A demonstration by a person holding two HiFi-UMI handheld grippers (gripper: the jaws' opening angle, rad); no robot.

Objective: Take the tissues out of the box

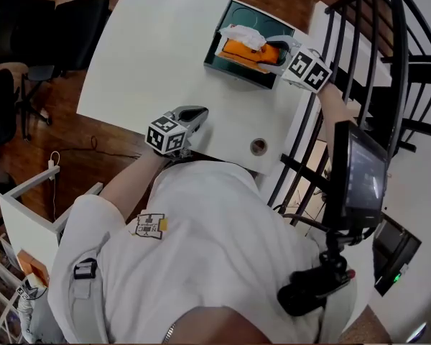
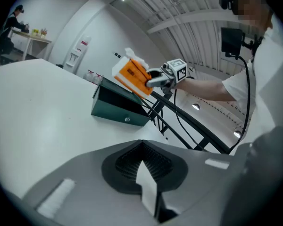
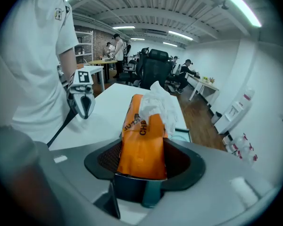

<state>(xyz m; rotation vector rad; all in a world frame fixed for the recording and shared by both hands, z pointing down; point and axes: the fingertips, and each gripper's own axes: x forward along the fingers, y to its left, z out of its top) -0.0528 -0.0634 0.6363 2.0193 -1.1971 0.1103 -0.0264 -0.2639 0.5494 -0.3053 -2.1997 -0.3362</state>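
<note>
I couldn't read the print on the orange tissue pack (image 3: 141, 135); the right gripper (image 3: 144, 163) hid its lower end.

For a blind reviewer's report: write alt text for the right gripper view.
The right gripper clamps an orange tissue pack with a white tissue sticking out of its top. Beyond lie a white table, the left gripper and a person in a white shirt.

White table (image 1: 151, 63) w/ round cable hole (image 1: 258, 146) — black stair railing (image 1: 359, 49) beside it, office chairs (image 1: 82, 20) nearby.
</note>
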